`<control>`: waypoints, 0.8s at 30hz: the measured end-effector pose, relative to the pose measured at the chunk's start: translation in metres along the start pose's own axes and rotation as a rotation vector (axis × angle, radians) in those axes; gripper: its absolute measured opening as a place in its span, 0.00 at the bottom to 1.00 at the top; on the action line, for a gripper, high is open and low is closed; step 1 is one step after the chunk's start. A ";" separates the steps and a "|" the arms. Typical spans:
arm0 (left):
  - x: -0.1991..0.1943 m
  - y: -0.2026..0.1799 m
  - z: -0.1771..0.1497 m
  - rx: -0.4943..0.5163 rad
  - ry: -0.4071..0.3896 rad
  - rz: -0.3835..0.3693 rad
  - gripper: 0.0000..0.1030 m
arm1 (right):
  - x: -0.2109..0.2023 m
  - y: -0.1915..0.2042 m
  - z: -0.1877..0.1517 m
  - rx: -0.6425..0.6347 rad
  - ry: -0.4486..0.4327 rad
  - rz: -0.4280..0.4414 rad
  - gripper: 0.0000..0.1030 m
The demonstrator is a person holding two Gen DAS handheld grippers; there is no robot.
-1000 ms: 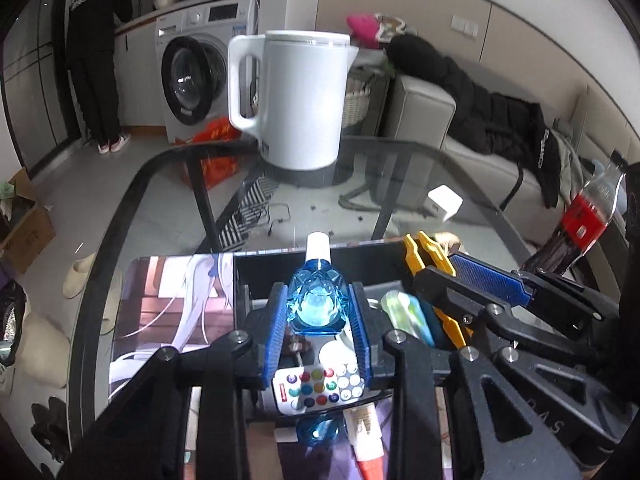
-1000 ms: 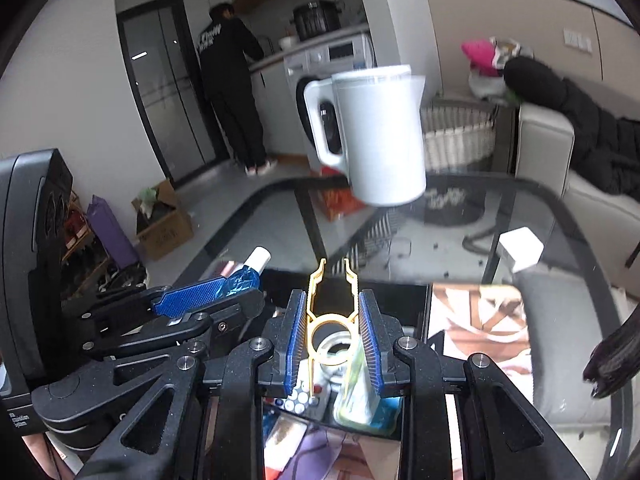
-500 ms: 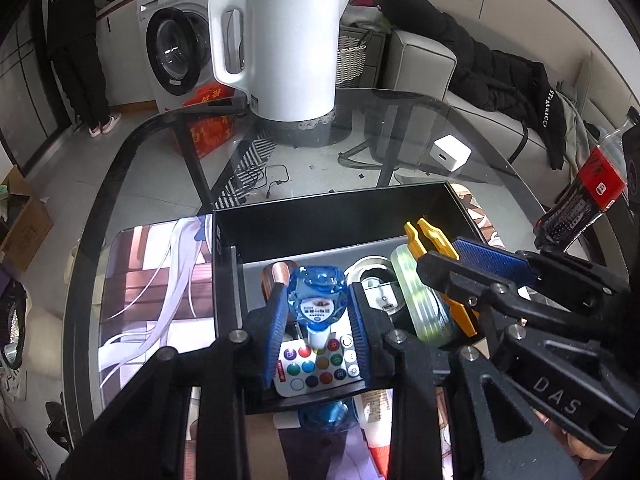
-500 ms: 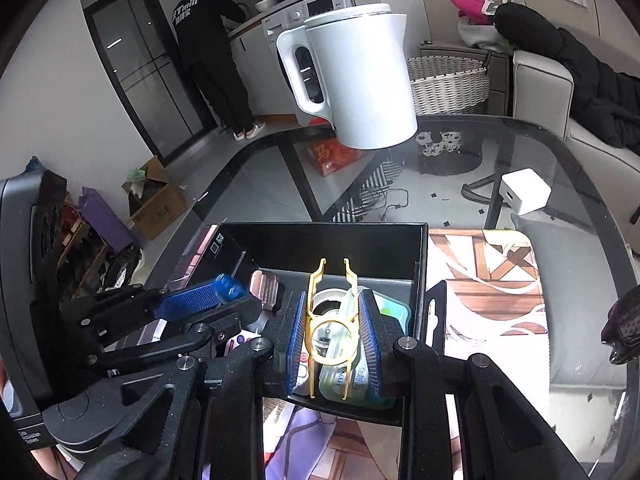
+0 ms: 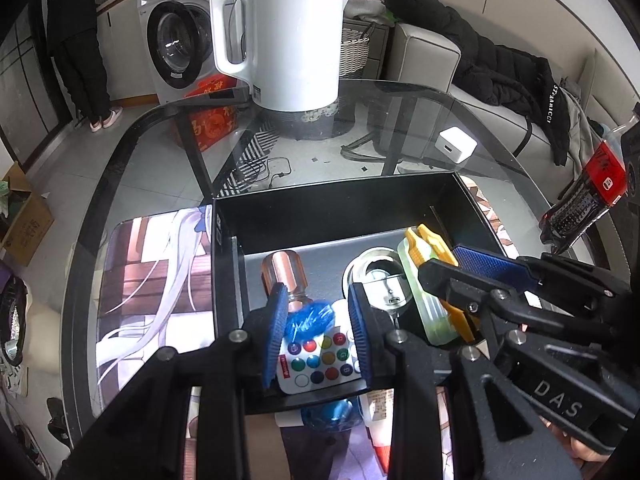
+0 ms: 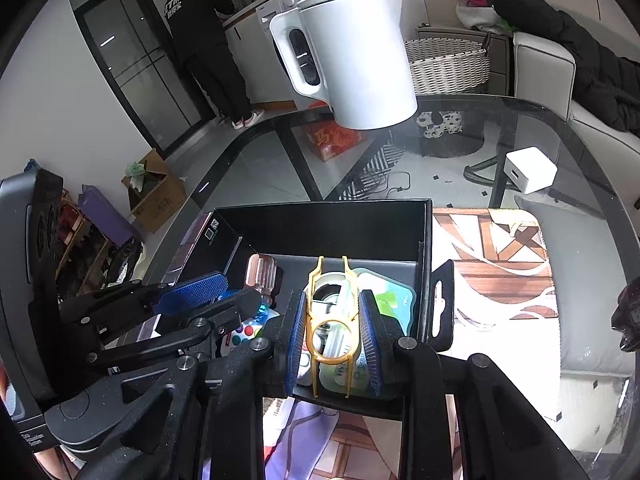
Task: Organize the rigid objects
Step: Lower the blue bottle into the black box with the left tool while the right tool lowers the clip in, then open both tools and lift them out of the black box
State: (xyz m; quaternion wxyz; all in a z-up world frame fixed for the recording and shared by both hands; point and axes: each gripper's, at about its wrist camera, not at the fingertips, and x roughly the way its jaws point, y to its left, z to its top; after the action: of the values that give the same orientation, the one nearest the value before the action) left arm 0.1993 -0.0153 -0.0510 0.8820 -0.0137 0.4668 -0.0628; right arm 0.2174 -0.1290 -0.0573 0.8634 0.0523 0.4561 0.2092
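Note:
A black box (image 5: 360, 204) (image 6: 332, 220) sits on the glass table. My left gripper (image 5: 318, 320) is shut on a blue bottle (image 5: 308, 320), tipped low inside the box over a white remote with coloured buttons (image 5: 320, 364). A copper-capped bottle (image 5: 282, 272), a round metal tin (image 5: 380, 280) and a pale green case (image 5: 424, 304) lie in the box. My right gripper (image 6: 332, 332) is shut on a yellow plastic clip (image 6: 330, 320), held just above the box's right side; it also shows in the left wrist view (image 5: 432, 248).
A white electric kettle (image 5: 288, 36) stands at the table's far side. A white charger block (image 5: 458, 146) lies far right. A cola bottle (image 5: 588, 192) stands at the right edge. Printed mats (image 5: 152, 280) (image 6: 496, 264) flank the box. A person stands by the washing machine.
Both grippers have moved down towards the box. The blue bottle has tipped from upright to lying low between the left fingers, over the remote. The yellow clip has come lower over the box.

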 end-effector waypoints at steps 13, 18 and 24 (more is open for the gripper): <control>-0.006 0.003 -0.001 -0.007 -0.023 0.001 0.38 | -0.006 0.001 -0.001 0.002 -0.022 0.003 0.26; -0.009 0.004 -0.001 -0.006 -0.028 -0.001 0.39 | -0.010 0.003 -0.002 -0.003 -0.032 0.005 0.26; -0.028 -0.001 -0.006 0.034 -0.111 0.031 0.39 | -0.024 0.010 -0.005 -0.021 -0.077 0.011 0.26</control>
State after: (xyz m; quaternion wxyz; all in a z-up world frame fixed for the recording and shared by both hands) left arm 0.1793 -0.0122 -0.0313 0.9076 0.0053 0.4160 -0.0561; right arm 0.1977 -0.1301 -0.0387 0.8797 0.0540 0.4199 0.2165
